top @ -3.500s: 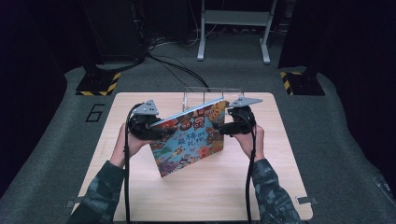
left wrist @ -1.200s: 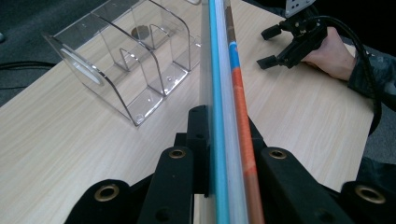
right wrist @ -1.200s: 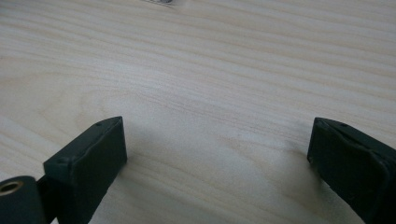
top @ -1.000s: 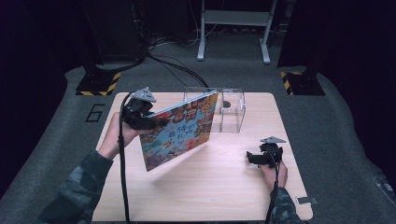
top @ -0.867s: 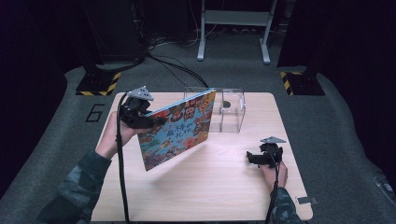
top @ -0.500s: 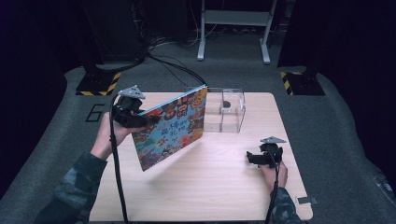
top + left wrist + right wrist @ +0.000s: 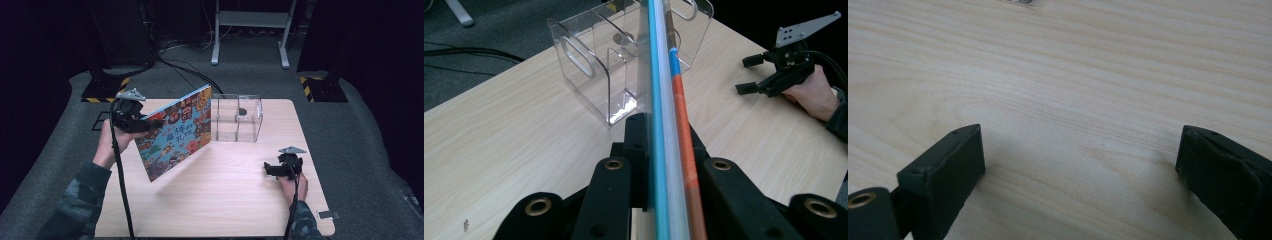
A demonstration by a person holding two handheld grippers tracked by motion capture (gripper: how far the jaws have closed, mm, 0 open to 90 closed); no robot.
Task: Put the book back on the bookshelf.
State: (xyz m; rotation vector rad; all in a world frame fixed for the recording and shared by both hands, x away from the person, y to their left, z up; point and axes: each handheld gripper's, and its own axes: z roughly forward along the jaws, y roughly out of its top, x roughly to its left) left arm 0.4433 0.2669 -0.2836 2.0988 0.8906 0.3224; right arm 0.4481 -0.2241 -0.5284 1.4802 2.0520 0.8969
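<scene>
The left claw (image 7: 150, 121) is clenched on the left edge of a picture book (image 7: 175, 132), which it holds clear of the wooden surface (image 7: 225, 200), tilted, with the colourful cover facing the person. The book's upper right corner comes close to the clear plastic organizer (image 7: 237, 117) that stands toward the far edge of the surface; whether the two touch cannot be told from the high view.

The right claw (image 7: 270, 169) rests low on the surface near its right edge, well apart from the book and the organizer, its jaws spread with nothing between them. Bare wood lies between it and the book.

Beyond the surface, cables (image 7: 185, 70) trail over the grey floor toward a metal stand (image 7: 250, 30), and two yellow-and-black striped plates (image 7: 320, 87) sit at the far corners.

In the left gripper view, the book (image 7: 666, 125) is seen edge-on, a thin band of blue, white and orange pages pinched between the two black jaws. Behind it the organizer (image 7: 594, 65) shows its dividers and oval handle slots, and the other hand with its claw (image 7: 751, 75) lies at the far right.

In the right gripper view, the wood grain (image 7: 1073, 90) lies close beneath the two parted pads (image 7: 948, 160), and a small edge of the organizer (image 7: 1020, 2) shows at the top.
</scene>
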